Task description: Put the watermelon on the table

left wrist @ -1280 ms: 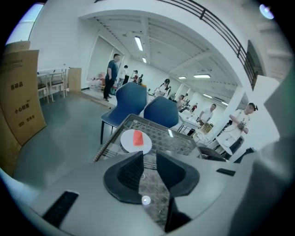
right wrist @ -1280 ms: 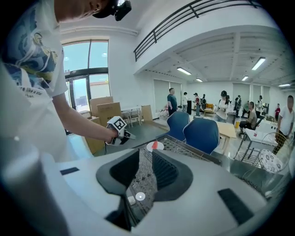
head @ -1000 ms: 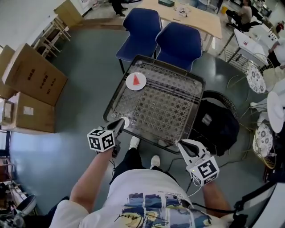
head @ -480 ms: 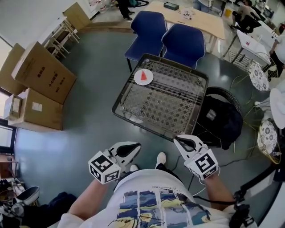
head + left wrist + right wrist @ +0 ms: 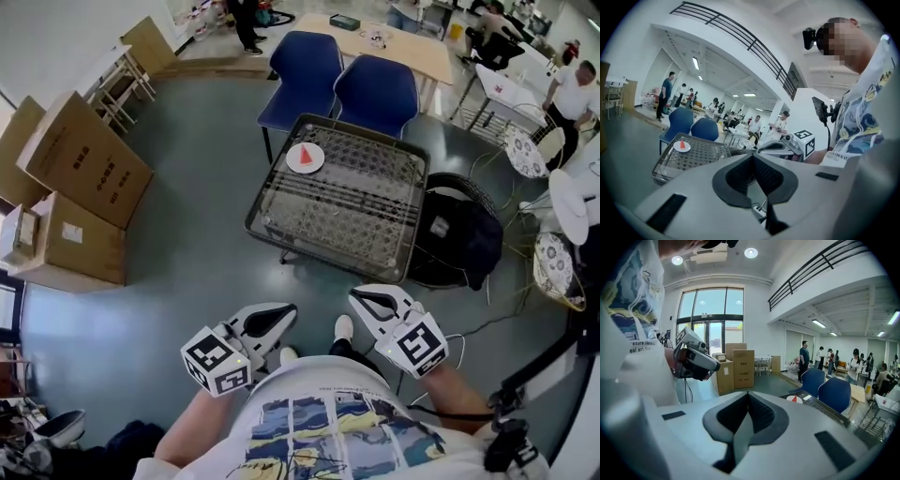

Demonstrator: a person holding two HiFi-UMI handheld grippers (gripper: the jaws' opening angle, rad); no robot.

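Observation:
A red watermelon slice [image 5: 305, 155] lies on a small white plate [image 5: 306, 161] at the far left corner of the metal mesh table [image 5: 323, 265]. Both grippers are held close to the person's body, well short of the table. My left gripper [image 5: 285, 310] is shut with nothing in it, and so is my right gripper [image 5: 355, 299]. In the left gripper view the shut gripper [image 5: 753, 155] points toward the table [image 5: 701, 158] and the slice [image 5: 682, 144]. The right gripper view shows its shut gripper [image 5: 747, 393] and the plate [image 5: 792, 400] far off.
Two blue chairs [image 5: 303, 67] [image 5: 376, 91] stand behind the table. A black bag [image 5: 457, 246] rests on a round seat at its right. Cardboard boxes [image 5: 80, 159] stand at the left. A wooden table [image 5: 398, 39] and several people are farther back.
Both grippers have drawn back from the table's near edge toward the person's body and risen. The table now lies farther off. The slice and plate have stayed put.

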